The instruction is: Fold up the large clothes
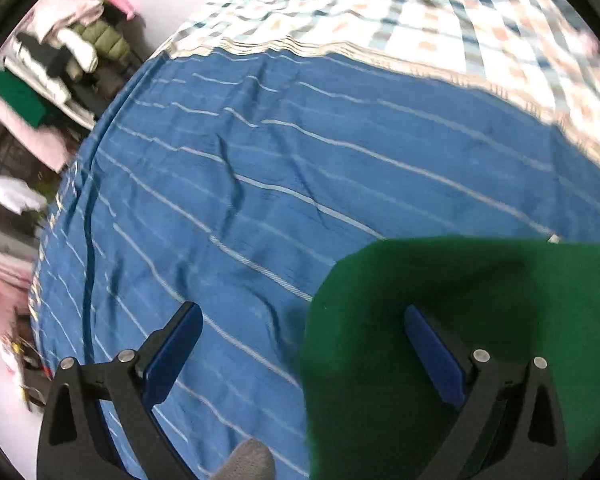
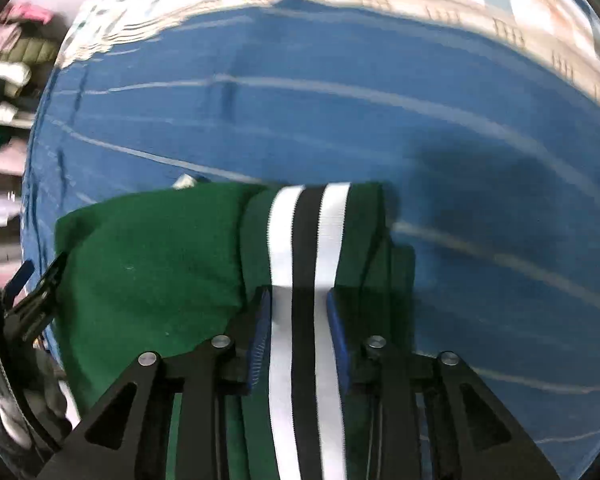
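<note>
on the blue striped sheet (image 1: pixel 260 168) lies the green garment (image 2: pixel 148 264), already gathered into a compact bundle rather than spread out, so the fold looks well along; what seems left is a last tidy of the edges or setting it down, though its full outline is cut off in both views. its cloth is thick and matte, fleece-like, with a soft rounded fold edge. a ribbed band (image 2: pixel 308 240) of white, black and white stripes runs straight down the right part of the bundle.

the right gripper (image 2: pixel 298 312) is clamped on that band, its blue pads pressing the striped strip from either side. the left gripper (image 1: pixel 304 332) stands wide apart and holds nothing: its left finger is over bare sheet, its right finger over the green cloth, and i cannot tell whether it touches.

the sheet is thin and smooth, deep blue with fine pale lines, creased in several shallow wrinkles. beyond it lies a checked blanket (image 1: pixel 440 12) in cream, blue and orange squares with a fringed edge. far off at the left, blurred, is a heap of clothes (image 1: pixel 60 52), among them an olive puffer, something pink and something green.
</note>
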Demonstrator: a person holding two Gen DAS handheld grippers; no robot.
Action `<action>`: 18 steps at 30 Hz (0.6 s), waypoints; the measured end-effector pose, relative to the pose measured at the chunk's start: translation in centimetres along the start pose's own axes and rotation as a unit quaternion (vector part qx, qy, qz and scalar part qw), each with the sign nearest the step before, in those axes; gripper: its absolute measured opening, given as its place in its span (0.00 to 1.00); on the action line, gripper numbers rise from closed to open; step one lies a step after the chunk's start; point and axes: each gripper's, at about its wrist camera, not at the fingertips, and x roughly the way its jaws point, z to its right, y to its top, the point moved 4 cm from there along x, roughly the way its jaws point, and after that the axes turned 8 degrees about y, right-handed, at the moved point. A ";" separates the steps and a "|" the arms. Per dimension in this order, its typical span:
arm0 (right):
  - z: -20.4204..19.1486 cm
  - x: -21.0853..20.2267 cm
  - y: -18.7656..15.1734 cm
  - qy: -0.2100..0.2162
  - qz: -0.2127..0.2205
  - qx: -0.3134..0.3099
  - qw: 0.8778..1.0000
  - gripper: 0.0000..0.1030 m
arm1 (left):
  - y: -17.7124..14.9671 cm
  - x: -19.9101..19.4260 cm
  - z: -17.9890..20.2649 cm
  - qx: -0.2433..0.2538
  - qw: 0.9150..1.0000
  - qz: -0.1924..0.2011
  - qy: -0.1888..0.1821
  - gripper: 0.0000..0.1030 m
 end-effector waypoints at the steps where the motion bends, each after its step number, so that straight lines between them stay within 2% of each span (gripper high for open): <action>1: 0.2 -1.5 -0.1 0.009 0.016 0.002 1.000 0.40 | -0.3 -0.7 -0.8 -0.013 1.000 0.001 -0.002 1.00; 2: 0.9 -3.1 -0.3 0.021 0.032 0.010 0.999 0.57 | -0.7 -1.5 -1.8 -0.028 1.000 0.001 0.001 1.00; 3: 1.8 -4.1 -0.4 0.037 0.042 0.026 0.998 0.68 | -1.2 -2.1 -2.3 -0.040 0.999 0.001 0.001 1.00; 5: 3.6 -4.1 -0.8 0.063 0.040 0.053 0.996 0.68 | -2.7 -3.3 -3.6 -0.069 0.998 -0.005 0.003 1.00; 7: 5.6 -1.4 -1.3 0.089 0.016 0.077 0.993 0.69 | -4.2 -3.6 -4.5 -0.085 0.996 -0.012 0.009 1.00; 9: 6.8 2.2 -1.9 0.161 -0.034 0.107 0.981 0.69 | -5.6 -2.9 -4.8 -0.089 0.995 -0.033 0.013 1.00; 10: 6.9 3.4 -1.9 0.179 -0.049 0.120 0.975 0.69 | -6.2 -2.4 -5.0 -0.090 0.995 -0.041 0.015 1.00; 11: 7.0 3.9 -1.9 0.187 -0.044 0.128 0.973 0.67 | -6.8 -2.0 -4.9 -0.089 0.995 -0.050 0.016 1.00; 12: 5.4 4.8 -1.5 0.206 -0.030 0.124 0.970 0.49 | -7.4 -1.6 -4.7 -0.087 0.994 -0.062 0.015 1.00; 13: 4.9 4.5 -1.5 0.213 -0.021 0.123 0.969 0.38 | -7.8 -1.5 -4.7 -0.087 0.994 -0.066 0.011 1.00; 14: 4.4 3.9 -1.3 0.223 -0.006 0.123 0.967 0.21 | -8.1 -1.3 -4.5 -0.085 0.994 -0.068 0.010 1.00; 16: 3.1 1.6 -0.8 0.236 0.036 0.119 0.964 0.18 | -8.5 -1.4 -4.4 -0.079 0.995 -0.064 0.015 1.00; 18: 1.9 -0.5 -0.2 0.228 0.072 0.103 0.965 0.16 | -8.3 -1.4 -4.4 -0.070 0.996 -0.059 0.018 1.00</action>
